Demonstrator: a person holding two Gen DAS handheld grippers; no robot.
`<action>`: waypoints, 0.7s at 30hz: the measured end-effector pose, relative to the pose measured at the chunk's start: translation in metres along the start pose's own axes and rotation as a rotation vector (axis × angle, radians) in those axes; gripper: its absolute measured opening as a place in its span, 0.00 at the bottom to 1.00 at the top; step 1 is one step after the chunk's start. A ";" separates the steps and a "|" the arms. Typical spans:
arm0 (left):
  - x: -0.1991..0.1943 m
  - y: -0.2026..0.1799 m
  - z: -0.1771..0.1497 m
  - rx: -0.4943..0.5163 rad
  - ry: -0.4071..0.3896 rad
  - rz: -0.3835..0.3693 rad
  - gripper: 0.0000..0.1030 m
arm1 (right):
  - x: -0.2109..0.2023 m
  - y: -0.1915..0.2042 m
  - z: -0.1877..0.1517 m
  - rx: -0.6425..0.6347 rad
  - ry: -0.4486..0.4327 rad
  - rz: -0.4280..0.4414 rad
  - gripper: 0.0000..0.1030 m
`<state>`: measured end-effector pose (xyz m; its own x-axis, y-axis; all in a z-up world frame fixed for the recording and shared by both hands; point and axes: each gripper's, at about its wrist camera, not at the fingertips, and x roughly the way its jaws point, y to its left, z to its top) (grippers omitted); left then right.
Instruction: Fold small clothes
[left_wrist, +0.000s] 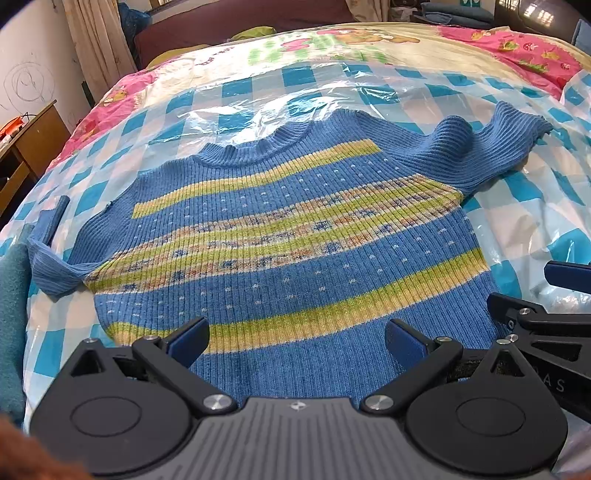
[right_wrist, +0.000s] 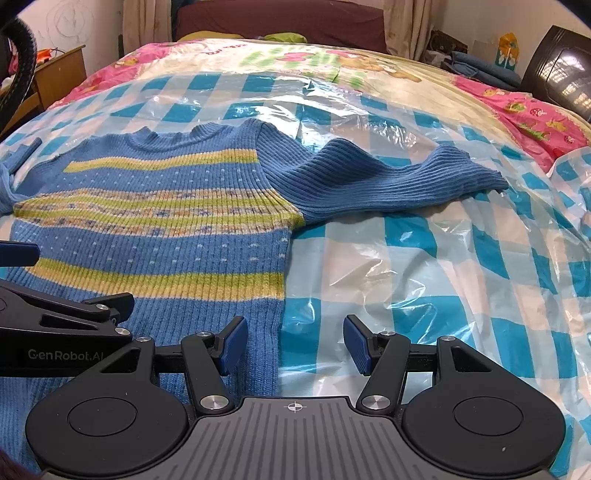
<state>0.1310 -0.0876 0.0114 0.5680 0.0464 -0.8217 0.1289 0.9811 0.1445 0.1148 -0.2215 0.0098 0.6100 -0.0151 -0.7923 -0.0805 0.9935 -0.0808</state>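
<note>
Two grippers are in my views, both spread wide with nothing between their fingers. My left gripper (left_wrist: 295, 341) hovers over the lower hem of the sweater (left_wrist: 280, 236), its blue pads (left_wrist: 188, 341) above the plain blue band below the lowest yellow-green stripe. My right gripper (right_wrist: 294, 343) sits at the sweater's (right_wrist: 155, 218) right side edge: one pad (right_wrist: 232, 343) over the knit, the other pad (right_wrist: 357, 345) over the bare plastic sheet (right_wrist: 424, 280). From the left wrist view I see part of the right gripper's frame just beside the sweater's right hem corner.

Around the sweater, which lies flat and face up with its collar away from me, the blue-and-white checked plastic sheet covers the bed. Its right sleeve (right_wrist: 388, 177) stretches outward, rumpled; the left sleeve (left_wrist: 50, 254) is bent beside the body. Beyond the sweater's collar lies a pink cartoon-print bedspread (right_wrist: 535, 110).
</note>
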 end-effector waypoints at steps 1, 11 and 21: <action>0.000 0.000 0.000 0.000 0.000 0.000 1.00 | 0.000 0.000 0.000 0.000 0.000 0.000 0.56; 0.000 -0.006 0.007 0.014 -0.015 -0.014 1.00 | 0.000 -0.017 0.007 0.042 -0.025 0.003 0.56; 0.011 -0.029 0.037 0.019 -0.062 -0.068 1.00 | 0.022 -0.114 0.045 0.278 -0.081 -0.040 0.55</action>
<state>0.1638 -0.1230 0.0187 0.6064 -0.0323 -0.7945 0.1842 0.9777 0.1008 0.1730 -0.3298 0.0288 0.6700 -0.0569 -0.7401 0.1572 0.9853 0.0666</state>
